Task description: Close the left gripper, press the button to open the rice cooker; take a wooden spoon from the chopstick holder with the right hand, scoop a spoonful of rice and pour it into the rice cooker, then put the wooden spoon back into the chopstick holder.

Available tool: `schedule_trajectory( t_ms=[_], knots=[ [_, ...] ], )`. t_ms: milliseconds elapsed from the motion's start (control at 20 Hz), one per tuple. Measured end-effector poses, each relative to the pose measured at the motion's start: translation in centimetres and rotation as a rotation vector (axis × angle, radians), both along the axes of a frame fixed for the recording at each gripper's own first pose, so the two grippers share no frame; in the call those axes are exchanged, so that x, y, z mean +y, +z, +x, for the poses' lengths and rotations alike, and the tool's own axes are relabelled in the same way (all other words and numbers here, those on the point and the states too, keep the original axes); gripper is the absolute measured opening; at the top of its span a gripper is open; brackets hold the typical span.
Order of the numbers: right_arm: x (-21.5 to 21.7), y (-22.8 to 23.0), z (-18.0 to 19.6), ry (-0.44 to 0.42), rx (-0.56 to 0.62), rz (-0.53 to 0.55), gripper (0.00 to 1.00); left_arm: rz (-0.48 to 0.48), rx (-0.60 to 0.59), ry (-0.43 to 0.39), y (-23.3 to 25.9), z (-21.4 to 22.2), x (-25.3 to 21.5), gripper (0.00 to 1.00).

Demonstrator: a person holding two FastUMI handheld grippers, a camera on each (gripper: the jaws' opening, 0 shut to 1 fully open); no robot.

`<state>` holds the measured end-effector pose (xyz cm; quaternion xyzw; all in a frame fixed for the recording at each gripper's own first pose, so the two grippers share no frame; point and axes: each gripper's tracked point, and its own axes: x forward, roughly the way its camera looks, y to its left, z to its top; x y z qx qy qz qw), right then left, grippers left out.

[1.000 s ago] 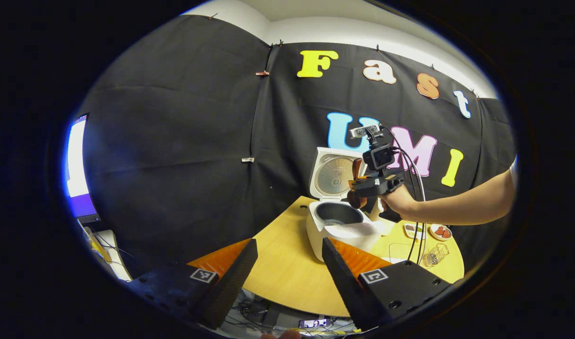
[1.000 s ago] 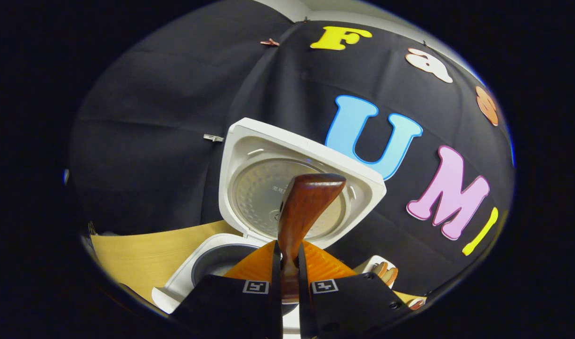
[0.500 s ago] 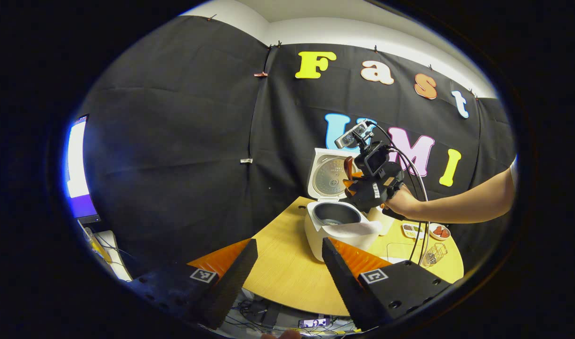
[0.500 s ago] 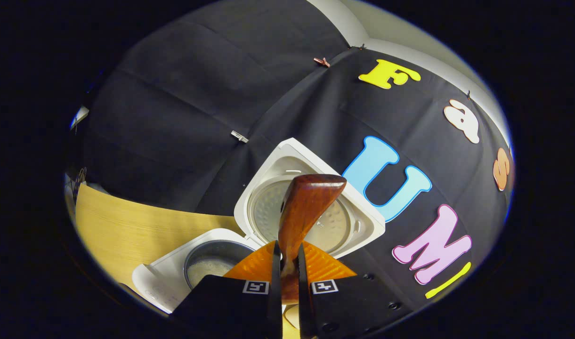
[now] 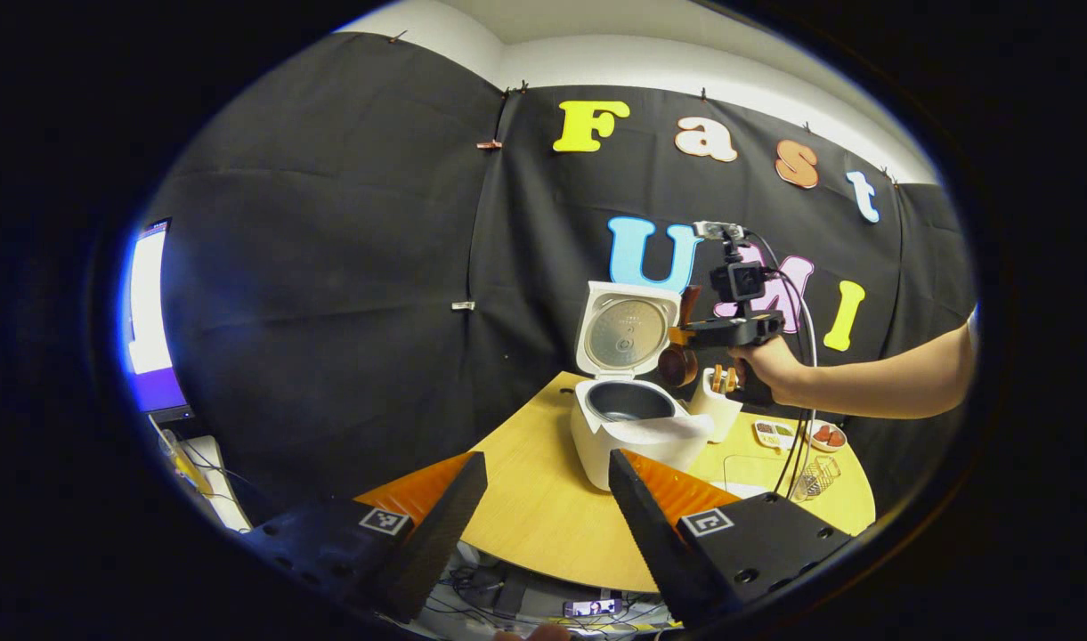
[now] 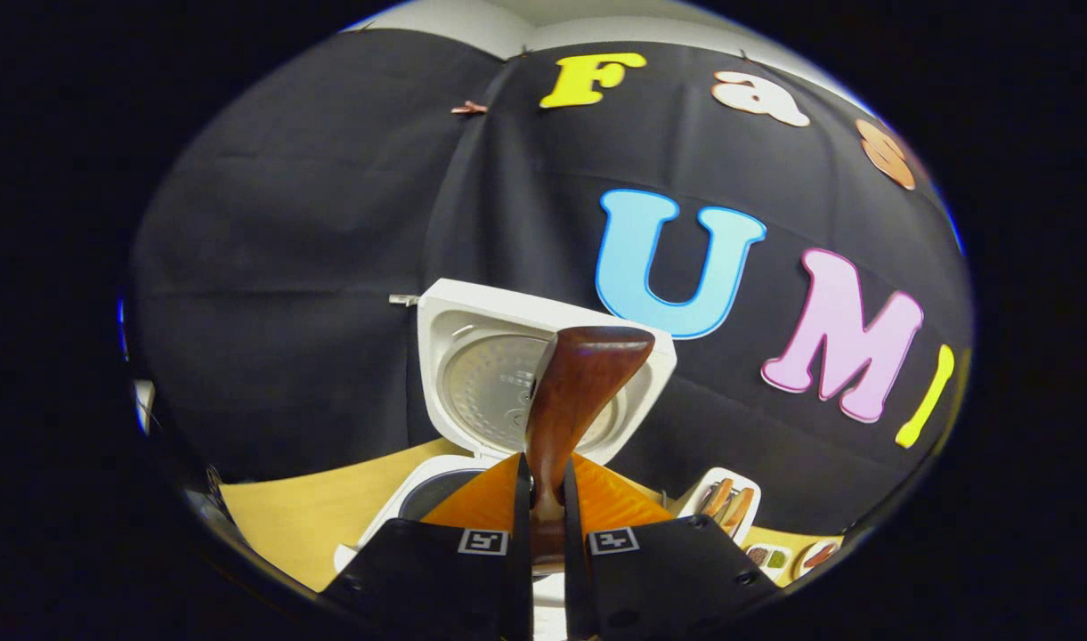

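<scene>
The right hand-held gripper (image 6: 543,512), pinching the wooden spoon (image 6: 579,383), has levelled since a moment ago and drawn back toward the chopstick holder (image 5: 715,405) beside the open rice cooker (image 5: 628,427), suggesting pouring is done; the left hand-held gripper (image 5: 547,499) hangs spread.

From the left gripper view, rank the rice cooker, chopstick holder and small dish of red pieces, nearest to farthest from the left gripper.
1. Rice cooker: nearest, straight ahead on the table, lid up.
2. Chopstick holder: just behind the cooker, to its right.
3. Small dish of red pieces: far right of the table, near its back edge; farthest, though not much beyond the holder.

The left gripper has its jaws apart.
</scene>
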<state>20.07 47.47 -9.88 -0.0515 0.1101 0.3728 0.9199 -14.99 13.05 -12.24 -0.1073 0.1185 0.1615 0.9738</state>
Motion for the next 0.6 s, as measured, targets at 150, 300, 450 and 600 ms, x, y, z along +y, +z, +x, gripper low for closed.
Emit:
schedule_trajectory(
  t_ms=[150, 300, 450, 600],
  knots=[
    [-4.0, 1.8, -0.1, -0.044, 0.041, 0.093, 0.18, 0.000, -0.008, -0.016, 0.4, 0.2, -0.6, 0.95],
    [-9.1, 2.8, 0.2, -0.094, 0.048, 0.141, 0.18, -0.001, -0.015, -0.041, 0.6, 0.9, -1.5, 0.95],
    [-14.7, 3.5, -0.1, -0.144, 0.065, 0.196, 0.18, 0.019, -0.018, -0.070, 1.2, 1.6, -2.6, 0.95],
    [-21.1, 3.8, -0.2, -0.217, 0.061, 0.234, 0.18, 0.031, -0.023, -0.103, 1.5, 2.4, -3.8, 0.95]
  ],
)
